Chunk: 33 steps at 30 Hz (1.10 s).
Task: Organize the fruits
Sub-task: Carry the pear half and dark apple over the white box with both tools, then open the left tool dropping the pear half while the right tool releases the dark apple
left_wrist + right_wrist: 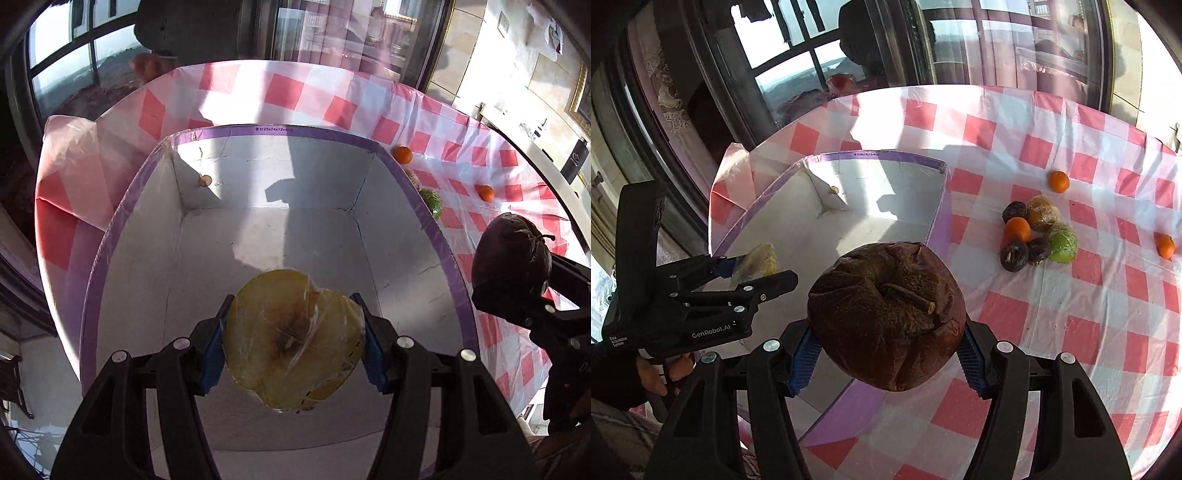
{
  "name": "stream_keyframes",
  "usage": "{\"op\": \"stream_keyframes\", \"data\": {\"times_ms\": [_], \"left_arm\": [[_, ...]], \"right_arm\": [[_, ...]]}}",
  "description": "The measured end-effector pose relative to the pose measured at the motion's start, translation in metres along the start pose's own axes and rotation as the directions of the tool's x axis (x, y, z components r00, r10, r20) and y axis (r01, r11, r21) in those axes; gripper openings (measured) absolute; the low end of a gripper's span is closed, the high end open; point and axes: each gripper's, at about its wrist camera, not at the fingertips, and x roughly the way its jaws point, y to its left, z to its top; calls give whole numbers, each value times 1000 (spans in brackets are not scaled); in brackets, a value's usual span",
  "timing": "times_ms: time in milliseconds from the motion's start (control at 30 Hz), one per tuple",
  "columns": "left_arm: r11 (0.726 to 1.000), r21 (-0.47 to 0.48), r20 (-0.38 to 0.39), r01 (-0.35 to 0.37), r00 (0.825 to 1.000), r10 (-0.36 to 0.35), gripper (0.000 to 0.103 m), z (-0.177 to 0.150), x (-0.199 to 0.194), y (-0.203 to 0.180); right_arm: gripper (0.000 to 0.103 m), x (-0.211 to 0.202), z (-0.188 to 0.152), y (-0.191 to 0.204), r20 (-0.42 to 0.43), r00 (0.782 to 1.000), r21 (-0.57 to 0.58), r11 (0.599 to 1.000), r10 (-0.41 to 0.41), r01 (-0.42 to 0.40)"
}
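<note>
Yellow fruit (295,336), cut flat and wrapped in clear film, squeezed between the blue pads of the left gripper (291,325). Jaws closed on it from both sides, cut face up toward the camera. Held over the inside of the box (258,130), near its close end, not lying on the white floor.

Dark red-brown fruit (886,314), big, round and wrinkly, with a short dry stem on top, pinched in the right gripper (888,332). Jaws tight on its two sides. Held up over the near right edge of the box, partly above the purple rim and partly above the cloth.

Bare fingers of a hand (653,376) under the black handle of the left gripper, down at the left of the right camera's view.

Box on the table (1052,332), white inside, purple along the top edge, with one tiny bit stuck on the far wall. Red and white checked cloth all over the table.

Farther out, to the right of the box, a small heap of fruit on the cloth: one green fruit (1063,240) in clear wrap, one yellowish wrapped fruit (1043,212) behind it, one small orange (1017,229) in the middle, and three little dark wrinkly fruits (1014,254) pressed around them. Two more small oranges alone, one beyond the heap (1059,181) and one far off to the right (1166,246).

Pink plastic bag (70,147) past the far left corner of the box. Dark-framed windows (798,66) behind the table.
</note>
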Motion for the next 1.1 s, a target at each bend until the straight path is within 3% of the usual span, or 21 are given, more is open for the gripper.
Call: {"op": "stream_keyframes", "data": {"times_ms": [133,300,467,600,733,933,1000,1100], "left_arm": [[999,-30,-44,-38,998,37,60,-8,8,16],[997,-53,-87,-60,995,55,60,-16,15,24],[988,-29,-138,-150,980,145,61,-16,22,23],[969,-22,-144,-246,960,240,61,-11,22,30],[957,-24,-173,-288,944,280,61,-10,26,36],[945,61,-215,-322,920,328,61,-12,36,29],[945,74,-223,-319,918,327,62,-13,37,27],[946,79,-233,-313,917,323,66,-12,39,26]], "right_arm": [[63,21,2,26,-65,996,-90,993,66,-72],[64,48,-9,42,-159,984,-141,985,77,-100],[64,55,-11,59,-164,986,-274,962,-33,-13],[64,71,-12,73,-175,970,-422,903,-168,81],[64,91,-14,91,-200,954,-535,841,-221,83],[63,132,-20,87,-372,891,-541,841,-262,22],[63,132,-16,80,-392,887,-501,866,-242,15],[63,134,-16,78,-405,878,-503,864,-253,17]]}}
